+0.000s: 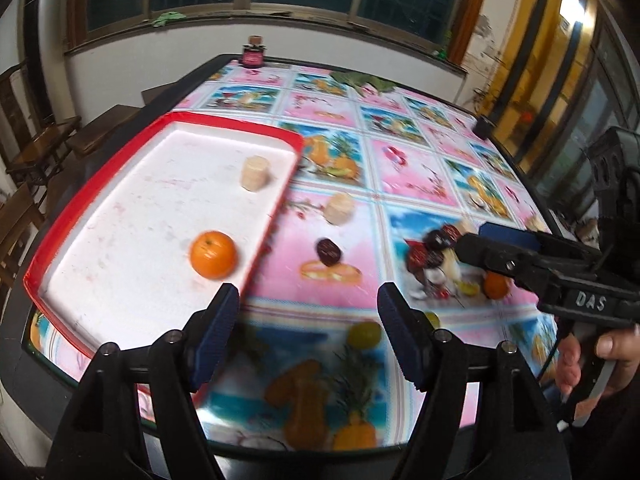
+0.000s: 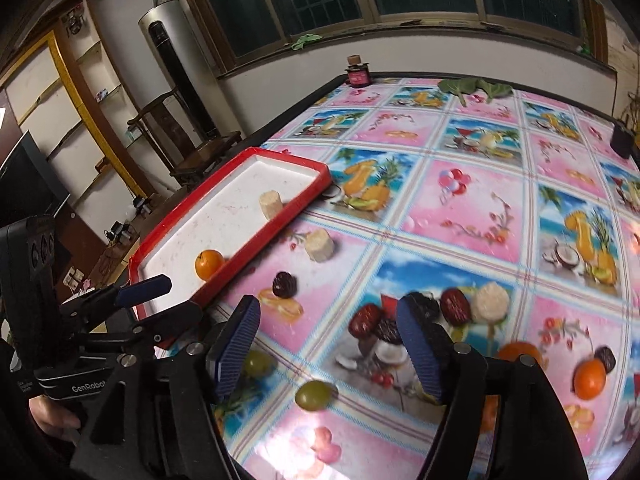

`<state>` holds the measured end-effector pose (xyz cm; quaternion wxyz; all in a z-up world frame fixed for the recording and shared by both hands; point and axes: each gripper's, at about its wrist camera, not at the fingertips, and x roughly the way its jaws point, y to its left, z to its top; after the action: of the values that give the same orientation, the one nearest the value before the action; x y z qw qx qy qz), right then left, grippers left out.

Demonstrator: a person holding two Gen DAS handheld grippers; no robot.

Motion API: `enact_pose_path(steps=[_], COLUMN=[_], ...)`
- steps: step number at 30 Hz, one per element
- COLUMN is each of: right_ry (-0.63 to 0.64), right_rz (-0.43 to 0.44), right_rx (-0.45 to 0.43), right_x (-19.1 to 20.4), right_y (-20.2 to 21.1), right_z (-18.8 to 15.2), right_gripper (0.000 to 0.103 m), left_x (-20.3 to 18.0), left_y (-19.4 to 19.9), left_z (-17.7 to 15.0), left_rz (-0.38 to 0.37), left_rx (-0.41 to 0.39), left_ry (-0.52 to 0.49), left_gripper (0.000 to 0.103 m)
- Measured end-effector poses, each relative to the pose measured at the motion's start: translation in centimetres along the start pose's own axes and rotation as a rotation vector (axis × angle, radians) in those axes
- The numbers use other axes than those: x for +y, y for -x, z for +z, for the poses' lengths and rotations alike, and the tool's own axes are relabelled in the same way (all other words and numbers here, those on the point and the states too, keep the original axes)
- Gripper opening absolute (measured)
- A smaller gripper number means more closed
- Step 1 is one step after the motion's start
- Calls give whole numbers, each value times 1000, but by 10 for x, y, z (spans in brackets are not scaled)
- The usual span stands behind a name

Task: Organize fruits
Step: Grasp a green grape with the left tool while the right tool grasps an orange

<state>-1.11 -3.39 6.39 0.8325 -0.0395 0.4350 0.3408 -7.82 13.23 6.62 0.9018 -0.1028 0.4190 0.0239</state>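
1. "DAS" is moulded on the right tongs [image 1: 476, 246]; "GenRobot" is printed on the left tongs [image 2: 168, 296].
2. Both tongs angle down over the bench [image 2: 460, 208], spread, pinching nothing.
3. An orange [image 1: 212, 254] sits inside the red tray [image 1: 224, 128]; only the right view shows another orange [image 2: 590, 378], well right of the tray.

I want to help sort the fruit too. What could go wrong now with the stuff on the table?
The green grape is round and sits loose near the table's front edge, so a nudge from the open right gripper might roll it off. The orange in the red tray lies close to the rim and could roll when bumped. The printed fruit on the cloth could be mistaken for real pieces.
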Motion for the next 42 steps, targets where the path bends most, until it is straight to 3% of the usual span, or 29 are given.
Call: enact_pose_path(steps=[18, 34, 42], right_ry=[-44, -46, -73], right_rz=[-46, -65, -128], right_rx=[30, 42, 48], right_x=[-22, -31, -56], right_y=[18, 22, 31], right_z=[-34, -43, -47], right_gripper=[73, 73, 72], left_x=[-38, -48, -47], left_y=[-3, -25, -34], left_z=[-24, -30, -30], left_rz=[-43, -56, -52], left_rx=[46, 99, 115], left_ry=[-121, -161, -153], left_gripper=[71, 71, 69])
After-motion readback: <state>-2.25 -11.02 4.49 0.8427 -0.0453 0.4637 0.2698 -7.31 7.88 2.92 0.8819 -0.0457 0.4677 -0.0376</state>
